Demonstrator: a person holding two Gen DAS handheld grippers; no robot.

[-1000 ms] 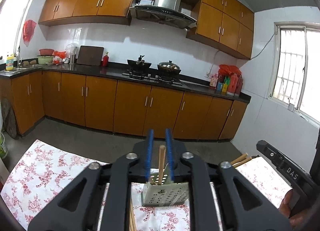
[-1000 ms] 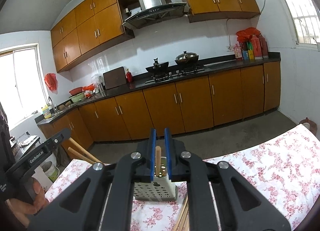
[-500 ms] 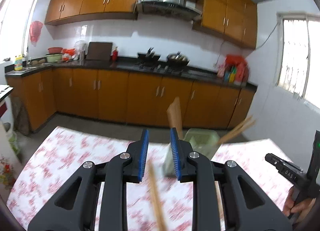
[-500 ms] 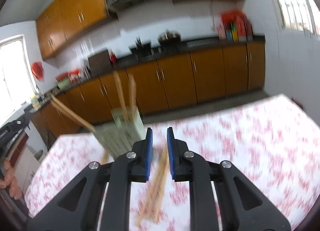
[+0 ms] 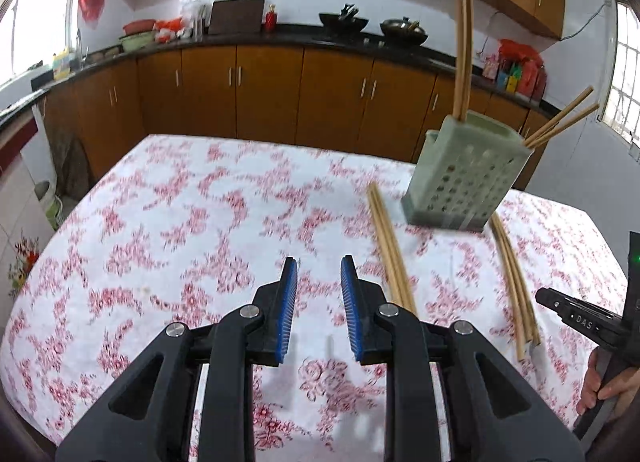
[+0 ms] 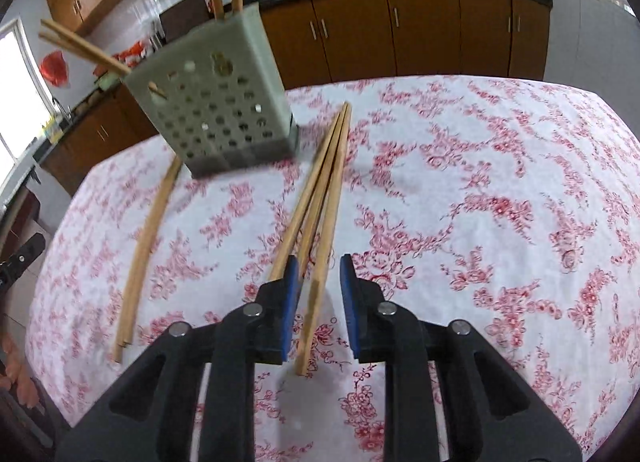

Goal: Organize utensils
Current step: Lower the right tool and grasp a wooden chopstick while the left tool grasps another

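A pale green perforated utensil holder (image 5: 464, 178) (image 6: 216, 102) stands on the floral tablecloth with several wooden chopsticks sticking out of it. One bundle of chopsticks (image 5: 390, 250) (image 6: 144, 246) lies beside it, a second bundle (image 5: 514, 282) (image 6: 320, 206) on its other side. My left gripper (image 5: 316, 266) is open and empty above the cloth, left of the nearer bundle. My right gripper (image 6: 316, 264) is open, its blue pads on either side of the near ends of the second bundle, not closed on it.
The table (image 5: 160, 222) is covered with a red-flowered white cloth. Wooden kitchen cabinets (image 5: 260, 94) and a dark counter with pans run along the far wall. The other hand-held gripper (image 5: 580, 318) shows at the right edge of the left wrist view.
Both grippers let go of the chopsticks they held at the holder, opened, pulled back and dropped lower over the table. The chopsticks now stand in the holder.
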